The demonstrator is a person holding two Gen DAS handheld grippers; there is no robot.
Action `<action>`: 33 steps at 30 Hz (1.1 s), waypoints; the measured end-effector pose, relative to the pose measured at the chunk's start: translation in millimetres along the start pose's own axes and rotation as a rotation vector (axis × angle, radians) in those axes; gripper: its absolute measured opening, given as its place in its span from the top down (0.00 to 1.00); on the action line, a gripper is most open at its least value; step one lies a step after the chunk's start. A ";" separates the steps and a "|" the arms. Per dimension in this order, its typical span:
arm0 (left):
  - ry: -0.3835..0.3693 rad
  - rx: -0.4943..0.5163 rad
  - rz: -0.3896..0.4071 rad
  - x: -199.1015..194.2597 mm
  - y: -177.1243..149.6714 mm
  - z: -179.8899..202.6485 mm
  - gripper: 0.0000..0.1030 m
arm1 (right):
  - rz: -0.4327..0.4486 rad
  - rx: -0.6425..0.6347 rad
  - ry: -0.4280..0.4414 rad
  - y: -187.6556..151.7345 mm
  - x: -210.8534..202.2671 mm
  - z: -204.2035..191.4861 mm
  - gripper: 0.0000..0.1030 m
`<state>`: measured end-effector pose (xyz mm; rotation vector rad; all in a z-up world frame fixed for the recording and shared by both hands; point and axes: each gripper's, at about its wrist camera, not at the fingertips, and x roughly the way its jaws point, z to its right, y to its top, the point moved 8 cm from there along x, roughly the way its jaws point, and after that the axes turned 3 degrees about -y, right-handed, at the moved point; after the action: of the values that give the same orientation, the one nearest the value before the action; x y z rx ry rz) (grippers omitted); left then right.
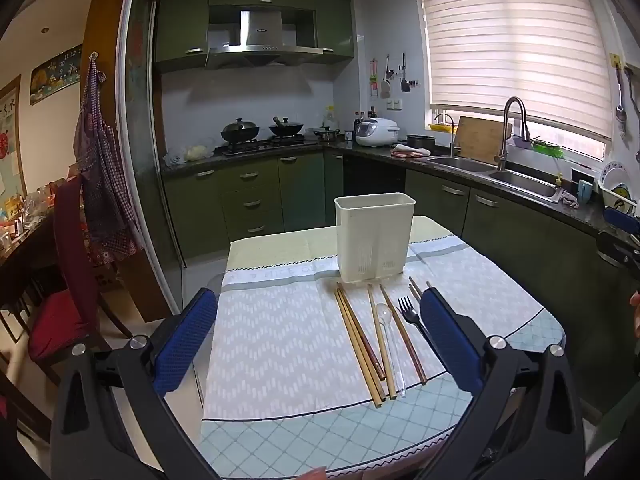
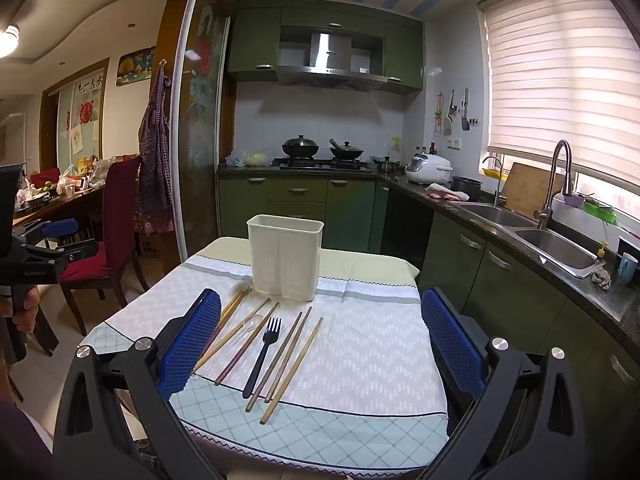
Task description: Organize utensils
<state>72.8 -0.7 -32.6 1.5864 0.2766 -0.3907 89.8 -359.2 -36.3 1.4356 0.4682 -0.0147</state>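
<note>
A cream plastic utensil holder [image 1: 374, 237] [image 2: 285, 254] stands upright at the far side of the small table. In front of it lie several wooden chopsticks [image 1: 360, 340] [image 2: 291, 364], a clear plastic spoon [image 1: 387, 326] [image 2: 251, 324] and a black plastic fork [image 1: 412, 314] [image 2: 262, 354], side by side on a patterned cloth. My left gripper [image 1: 320, 340] is open and empty, above the near edge, left of the utensils. My right gripper [image 2: 322, 344] is open and empty, above the near edge, with the utensils between its fingers.
The table [image 2: 320, 436] has a checked cover. A dark red chair [image 1: 68, 292] [image 2: 112, 240] stands to the left. Green kitchen cabinets, a stove [image 2: 324, 165] with pans and a sink [image 2: 556, 246] line the back and right walls. The other gripper shows at the left edge of the right wrist view.
</note>
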 end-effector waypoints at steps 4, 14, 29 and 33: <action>0.000 0.004 0.005 -0.7 0.3 1.2 0.06 | 0.001 0.002 0.003 0.1 0.2 -0.6 0.04; 0.006 0.008 -0.001 -8.3 5.0 -0.7 0.06 | 0.003 0.008 0.002 0.7 0.6 0.9 0.04; 0.005 0.012 0.000 -4.7 1.6 3.6 0.06 | 0.007 0.008 0.002 0.6 -0.4 0.2 0.04; 0.005 0.013 0.000 -5.2 1.8 4.2 0.06 | 0.006 0.007 0.002 0.4 0.1 0.1 0.04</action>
<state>68.5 -4.7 -29.0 1.6001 0.2785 -0.3898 90.0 -359.1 -36.0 1.4440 0.4657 -0.0103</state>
